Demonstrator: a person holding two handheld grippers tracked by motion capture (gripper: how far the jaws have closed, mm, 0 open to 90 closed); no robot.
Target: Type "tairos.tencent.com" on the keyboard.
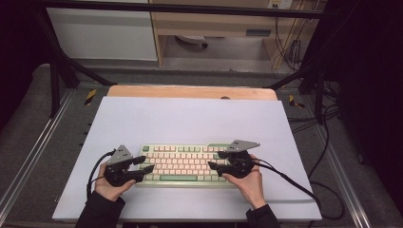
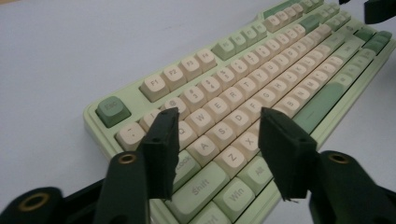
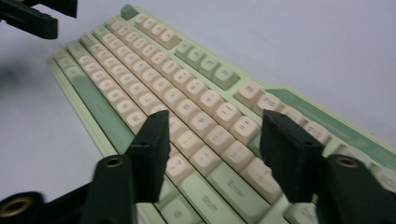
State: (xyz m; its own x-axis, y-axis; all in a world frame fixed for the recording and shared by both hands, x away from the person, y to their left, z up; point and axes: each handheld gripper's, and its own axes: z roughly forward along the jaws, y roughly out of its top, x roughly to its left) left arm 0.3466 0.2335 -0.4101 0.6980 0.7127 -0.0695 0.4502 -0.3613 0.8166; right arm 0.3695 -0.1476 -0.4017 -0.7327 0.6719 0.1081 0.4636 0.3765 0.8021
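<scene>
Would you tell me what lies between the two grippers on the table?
The keyboard lies between the left gripper and the right gripper, one at each end; the high view shows this.
</scene>
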